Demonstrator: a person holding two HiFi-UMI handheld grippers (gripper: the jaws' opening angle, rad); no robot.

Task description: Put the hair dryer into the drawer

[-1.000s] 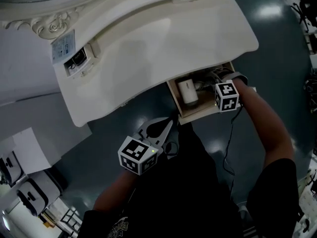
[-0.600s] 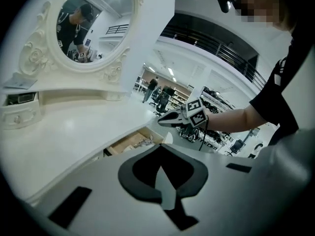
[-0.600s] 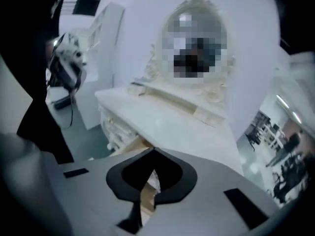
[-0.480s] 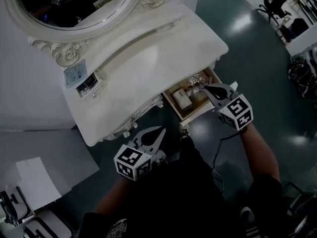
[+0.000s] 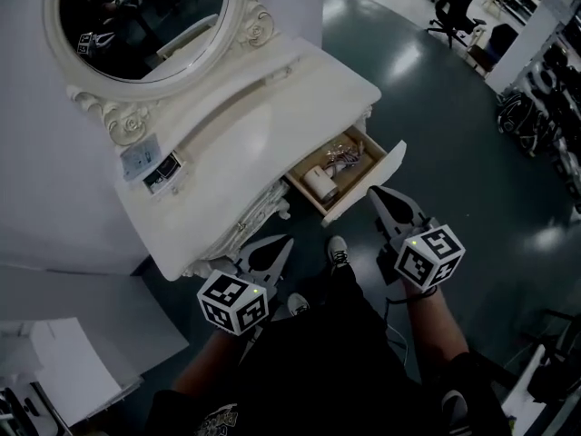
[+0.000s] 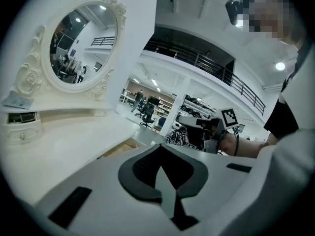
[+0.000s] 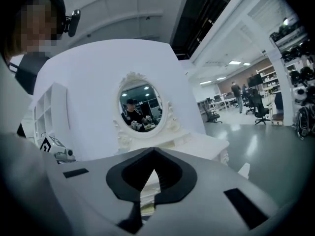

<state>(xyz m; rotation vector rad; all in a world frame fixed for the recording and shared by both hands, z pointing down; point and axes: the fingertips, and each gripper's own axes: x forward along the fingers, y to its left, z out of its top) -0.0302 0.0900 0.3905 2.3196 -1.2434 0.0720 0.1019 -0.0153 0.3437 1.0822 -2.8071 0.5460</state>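
Dark glossy floor (image 5: 436, 98) all round, and up against the wall a white vanity counter (image 5: 272, 116) under an oval mirror (image 5: 145, 16). At the counter's right end the drawer (image 5: 388, 163) stands pulled out, and the hair dryer (image 5: 319, 183) lies inside it, white barrel at the left end with its cord bunched beside it toward the right.

I'm holding both grippers up and clear of the furniture. The right gripper (image 5: 375, 192) has its fingers (image 7: 167, 178) pressed together with nothing between them. Same for the left gripper (image 5: 285, 242): fingers (image 6: 142, 176) closed and empty.

What matters now, as I read it, is the drawer front. It runs slantwise just ahead of my right tips, close but not touching. My left tips point at the carved skirt under the counter, further off. So the right hand is the nearer one for a push inward, square to that front panel.
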